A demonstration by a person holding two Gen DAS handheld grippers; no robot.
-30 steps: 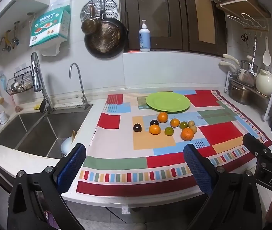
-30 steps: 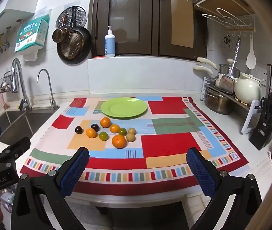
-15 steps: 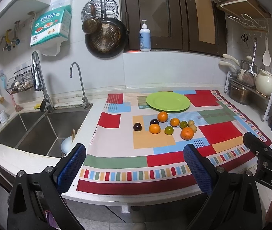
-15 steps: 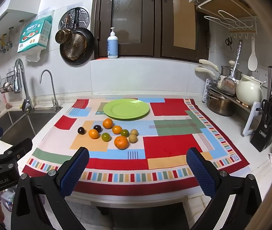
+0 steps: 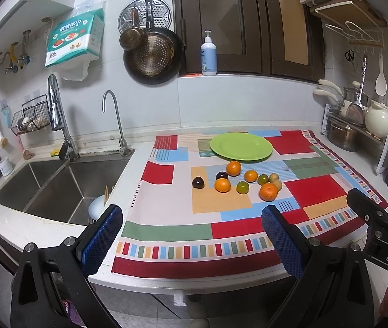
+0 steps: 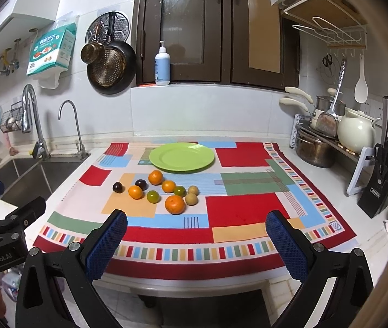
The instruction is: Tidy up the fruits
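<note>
A green plate (image 5: 241,146) (image 6: 181,156) sits empty at the back of a colourful patchwork cloth (image 5: 166,232) (image 6: 243,210). In front of it lie several small fruits: oranges such as the biggest one (image 5: 268,192) (image 6: 175,204), two dark plums (image 5: 198,182) (image 6: 117,187), green citrus (image 5: 242,187) (image 6: 153,196) and two tan fruits (image 5: 277,185) (image 6: 191,199). My left gripper (image 5: 191,243) is open and empty, held off the counter's front edge. My right gripper (image 6: 196,243) is open and empty too, also short of the cloth. Each gripper shows at the edge of the other's view.
A steel sink (image 5: 57,183) with two taps lies left of the cloth. A dish rack with a pot and white kettle (image 6: 356,132) and a knife block (image 6: 380,188) stand at the right. Pans and a soap bottle (image 6: 162,65) are at the back wall.
Both grippers have drifted slightly closer to the counter; the fruits and plate have not moved.
</note>
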